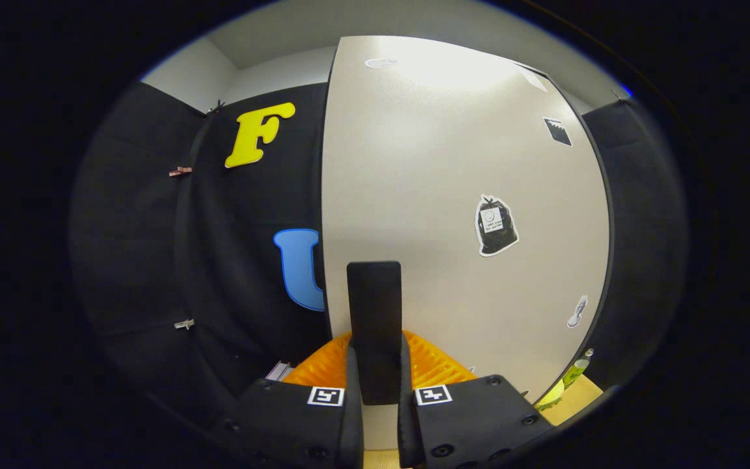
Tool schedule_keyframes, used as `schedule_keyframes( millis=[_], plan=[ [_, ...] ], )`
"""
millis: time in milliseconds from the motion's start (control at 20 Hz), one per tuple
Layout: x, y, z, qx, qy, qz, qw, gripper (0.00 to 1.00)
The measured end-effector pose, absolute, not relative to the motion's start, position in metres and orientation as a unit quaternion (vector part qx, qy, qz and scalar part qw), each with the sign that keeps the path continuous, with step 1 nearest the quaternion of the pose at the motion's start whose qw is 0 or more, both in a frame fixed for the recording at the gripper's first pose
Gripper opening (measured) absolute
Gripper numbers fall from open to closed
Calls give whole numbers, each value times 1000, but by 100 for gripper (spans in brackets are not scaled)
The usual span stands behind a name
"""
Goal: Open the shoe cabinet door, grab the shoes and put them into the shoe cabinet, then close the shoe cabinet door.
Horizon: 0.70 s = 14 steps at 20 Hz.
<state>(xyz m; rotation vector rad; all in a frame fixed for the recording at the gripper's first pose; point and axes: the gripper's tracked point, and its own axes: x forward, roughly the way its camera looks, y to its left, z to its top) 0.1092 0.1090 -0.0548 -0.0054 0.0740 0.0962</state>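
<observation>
The jaws (380, 391) are clamped on a tall black rectangular handle (374, 326), which stands upright between the fingers at 12 o'clock from them. The handle belongs to the pale beige flat cabinet door (440, 176), seen rising just beyond it. A black bag-shaped sticker (495, 226) is stuck on the door at 2 o'clock from the handle. An orange ribbed plastic piece (430, 365) lies behind the fingers.

Black booth cloth (153, 260): landmark, hung in folds. Two small clips pinned on it, one reddish (180, 171), one silver (184, 323) lower down. Pale grey room wall (186, 75) above the cloth. Green plastic bottle (577, 369) on tan wooden surface (577, 398), at the cloth's far lower end.
</observation>
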Motion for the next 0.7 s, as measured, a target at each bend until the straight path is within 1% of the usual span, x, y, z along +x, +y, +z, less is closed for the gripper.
schedule_keyframes(
  millis=[200,400,700],
  plan=[
    [66,100,-44,0,41,62,997,24],
    [19,68,-39,2,40,71,997,25],
    [-29,25,-33,10,53,87,995,24]
  ],
)
